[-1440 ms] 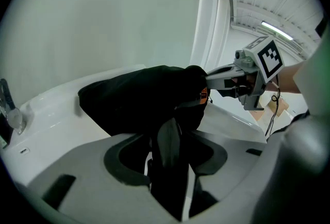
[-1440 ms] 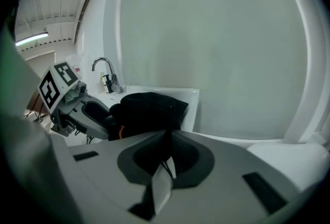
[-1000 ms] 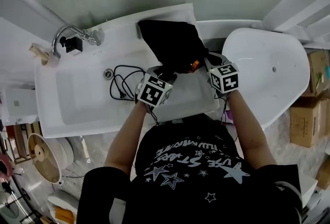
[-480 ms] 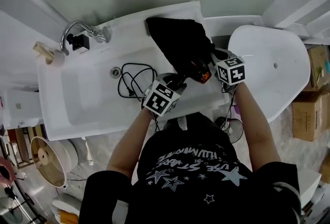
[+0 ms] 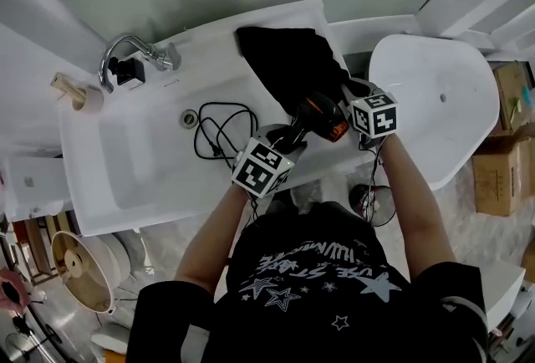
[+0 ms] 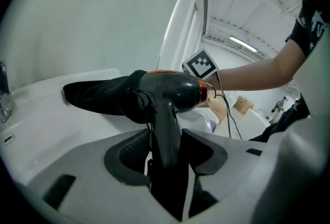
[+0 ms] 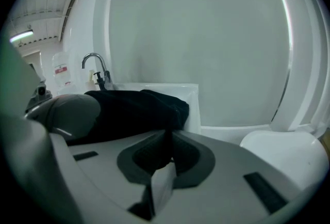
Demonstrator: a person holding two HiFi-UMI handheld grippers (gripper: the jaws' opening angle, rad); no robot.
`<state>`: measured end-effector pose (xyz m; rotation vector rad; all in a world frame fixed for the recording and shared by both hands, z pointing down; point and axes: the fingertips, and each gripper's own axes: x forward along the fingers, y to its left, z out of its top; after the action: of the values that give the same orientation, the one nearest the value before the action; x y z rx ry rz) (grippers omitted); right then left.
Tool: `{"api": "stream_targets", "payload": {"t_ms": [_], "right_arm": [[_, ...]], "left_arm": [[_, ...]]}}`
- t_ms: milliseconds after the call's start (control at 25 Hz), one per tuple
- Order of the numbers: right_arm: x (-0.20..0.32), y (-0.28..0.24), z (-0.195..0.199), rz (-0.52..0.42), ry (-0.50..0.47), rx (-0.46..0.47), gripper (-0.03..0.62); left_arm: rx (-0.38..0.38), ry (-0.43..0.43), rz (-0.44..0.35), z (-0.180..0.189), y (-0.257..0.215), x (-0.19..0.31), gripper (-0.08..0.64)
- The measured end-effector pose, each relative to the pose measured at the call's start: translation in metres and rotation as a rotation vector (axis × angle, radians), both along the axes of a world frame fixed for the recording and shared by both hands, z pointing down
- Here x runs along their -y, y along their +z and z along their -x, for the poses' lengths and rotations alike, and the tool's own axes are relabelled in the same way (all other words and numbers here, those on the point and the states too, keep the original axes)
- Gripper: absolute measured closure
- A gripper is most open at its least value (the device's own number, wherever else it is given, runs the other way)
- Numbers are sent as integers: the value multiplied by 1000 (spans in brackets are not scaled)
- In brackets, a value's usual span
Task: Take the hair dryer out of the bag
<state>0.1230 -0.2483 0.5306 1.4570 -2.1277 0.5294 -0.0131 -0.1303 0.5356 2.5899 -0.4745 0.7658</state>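
The dark hair dryer (image 5: 320, 115) with an orange ring has its body outside the mouth of the black bag (image 5: 288, 60), which lies on the white sink's (image 5: 125, 169) right ledge. My left gripper (image 5: 288, 135) is shut on the dryer's handle (image 6: 166, 130), and the dryer's barrel (image 6: 172, 91) stands above the jaws. The dryer's black cord (image 5: 216, 129) lies looped in the basin. My right gripper (image 5: 347, 98) pinches the bag's fabric (image 7: 167, 140) at its near edge; its jaws are opening, with the fabric still between them.
A chrome faucet (image 5: 134, 48) and a soap dispenser (image 5: 75, 89) stand at the sink's left. A white tub (image 5: 435, 102) sits close on the right, with cardboard boxes (image 5: 510, 102) beyond it. The wall runs behind the sink.
My left gripper has drawn the hair dryer out of the bag's mouth, toward the sink's front edge. The right gripper has stayed on the bag.
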Motion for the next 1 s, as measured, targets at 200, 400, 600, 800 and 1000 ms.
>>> {"api": "stream_targets", "payload": {"t_ms": [200, 400, 600, 800, 1000], "right_arm": [[-5, 2, -1, 0, 5, -6, 554], [-16, -4, -8, -14, 8, 10, 525], [-34, -7, -13, -31, 7, 38, 508], [-56, -6, -18, -42, 10, 54, 506], [-76, -11, -26, -64, 24, 91, 554]], "left_arm": [[-5, -5, 6, 0, 0, -5, 351], [-9, -10, -3, -3, -8, -21, 351], [-8, -7, -21, -7, -15, -46, 351], [1, 29, -69, -13, -19, -63, 351], [-21, 111, -87, -22, -24, -80, 351]]}}
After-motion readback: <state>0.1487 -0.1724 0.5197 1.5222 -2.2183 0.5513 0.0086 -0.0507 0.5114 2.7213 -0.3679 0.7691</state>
